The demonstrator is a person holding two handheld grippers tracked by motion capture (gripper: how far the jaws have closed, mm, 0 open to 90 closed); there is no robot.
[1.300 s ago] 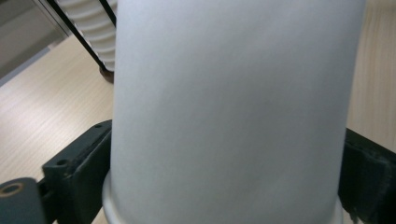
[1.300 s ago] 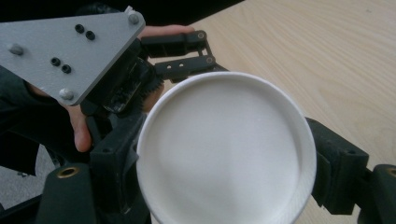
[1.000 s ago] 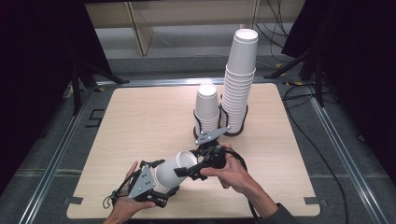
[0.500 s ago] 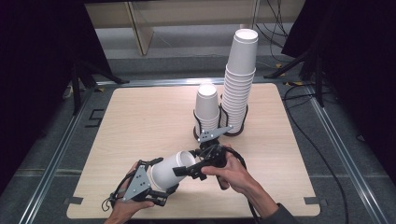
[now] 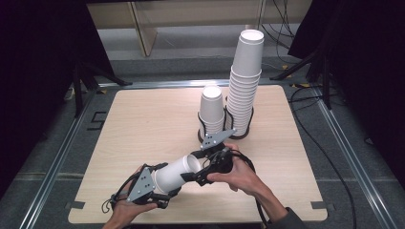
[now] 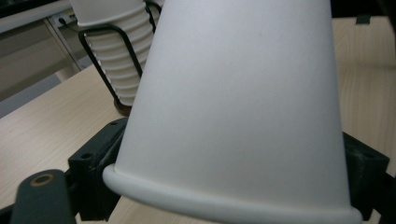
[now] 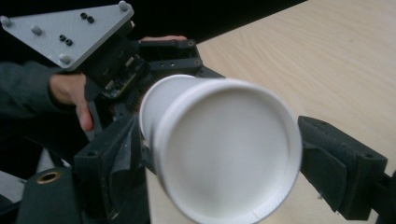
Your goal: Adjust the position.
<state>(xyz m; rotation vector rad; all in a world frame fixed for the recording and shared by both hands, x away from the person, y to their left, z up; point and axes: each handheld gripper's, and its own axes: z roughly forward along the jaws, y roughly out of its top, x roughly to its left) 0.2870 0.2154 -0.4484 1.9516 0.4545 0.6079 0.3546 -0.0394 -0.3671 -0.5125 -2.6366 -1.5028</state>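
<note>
While gripping cup (image 5: 176,172) w/ L fingers (image 6: 93,168) (just closed on it, 7 o'clock) & R fingers (image 7: 336,172): handover; next, release R.

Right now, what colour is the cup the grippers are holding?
Plain white cup; the right gripper view shows it best.

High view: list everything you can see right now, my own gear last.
Held cup: one, white, lying level above the table's near edge, between both grippers.
Tall stack: one, white cups, in a black wire holder at the table's far middle.
Short stack: one, white cups, just left of the tall stack, also in a wire holder.
Table: one, light wood.
Left gripper: black, jaws just closing on the cup's narrow end.
Right gripper: black, jaws either side of the cup's rim end.
</note>
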